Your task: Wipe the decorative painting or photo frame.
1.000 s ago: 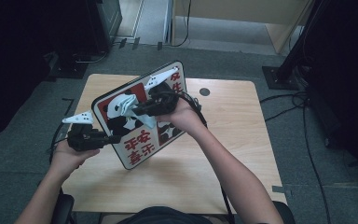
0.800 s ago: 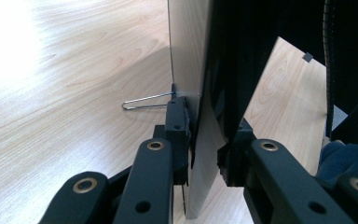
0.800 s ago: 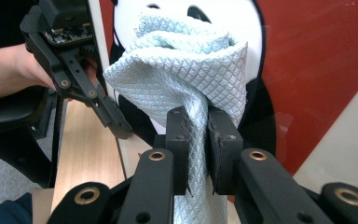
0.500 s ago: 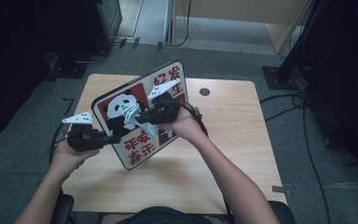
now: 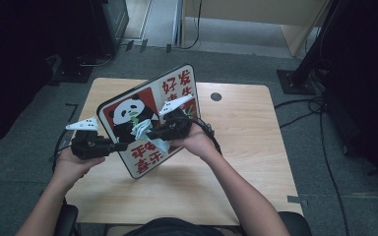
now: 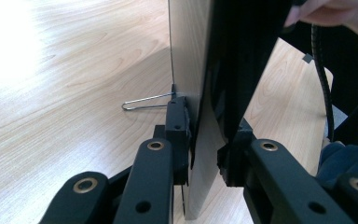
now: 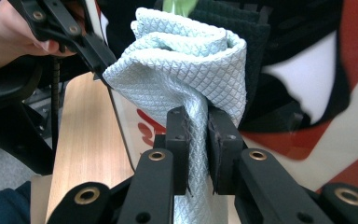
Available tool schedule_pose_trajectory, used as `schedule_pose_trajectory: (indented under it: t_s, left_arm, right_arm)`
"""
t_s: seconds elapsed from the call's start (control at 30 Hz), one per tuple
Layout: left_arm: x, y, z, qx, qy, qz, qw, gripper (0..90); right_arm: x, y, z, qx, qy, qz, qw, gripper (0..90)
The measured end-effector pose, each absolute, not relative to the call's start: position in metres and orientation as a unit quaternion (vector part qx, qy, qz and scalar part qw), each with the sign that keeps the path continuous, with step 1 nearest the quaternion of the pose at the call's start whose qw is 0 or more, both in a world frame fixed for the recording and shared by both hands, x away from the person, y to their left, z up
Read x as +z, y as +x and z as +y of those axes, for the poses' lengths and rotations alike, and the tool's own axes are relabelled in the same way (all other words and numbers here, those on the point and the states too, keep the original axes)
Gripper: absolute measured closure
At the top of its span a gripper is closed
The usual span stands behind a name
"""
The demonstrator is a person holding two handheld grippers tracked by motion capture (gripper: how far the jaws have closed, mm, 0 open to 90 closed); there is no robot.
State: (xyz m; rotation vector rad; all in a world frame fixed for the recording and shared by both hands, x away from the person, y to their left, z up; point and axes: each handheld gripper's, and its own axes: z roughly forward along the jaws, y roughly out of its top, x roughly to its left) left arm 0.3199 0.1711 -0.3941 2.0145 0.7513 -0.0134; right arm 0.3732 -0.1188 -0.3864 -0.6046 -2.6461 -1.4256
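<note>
From above, the panda sign [image 5: 147,120] stands tilted on the table [image 5: 246,147], its lower corner near the person's edge. The left gripper [image 5: 109,146] is clamped on the sign's left edge; the left gripper view shows the board edge-on between the pads, with a thin wire clip [image 6: 145,101] sticking out just beside them. The right gripper [image 5: 150,135] pinches a pale blue cloth [image 7: 186,79], whose quilted weave shows in the right gripper view, bunched against the panda picture. Both forearms reach in from below, the right hand [image 5: 192,140] lying over the sign's face. Compared with a second ago, the cloth sits lower on the sign, and the left hand is where it was.
</note>
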Motion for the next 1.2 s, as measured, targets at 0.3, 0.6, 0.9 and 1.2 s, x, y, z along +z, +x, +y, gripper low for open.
schedule_pose_trajectory:
  t_s: [0.3,0.6,0.9,1.2]
  left_arm:
    - [-0.394,0.32,0.172,-0.009,0.824,0.307,0.476,76.7]
    - [-0.394,0.32,0.171,-0.01,0.823,0.309,0.476,76.9]
    - [-0.394,0.32,0.171,-0.013,0.822,0.31,0.477,76.4]
    - [-0.395,0.321,0.172,-0.009,0.822,0.308,0.479,76.2]
  right_arm:
    - [-0.411,0.367,-0.121,-0.461,-0.203,-0.863,0.047,80.6]
    - [-0.437,0.361,-0.125,-0.442,-0.2,-0.873,0.05,80.6]
    - [-0.466,0.355,-0.131,-0.439,-0.21,-0.872,0.057,80.6]
    - [-0.484,0.351,-0.133,-0.419,-0.217,-0.879,0.065,80.4]
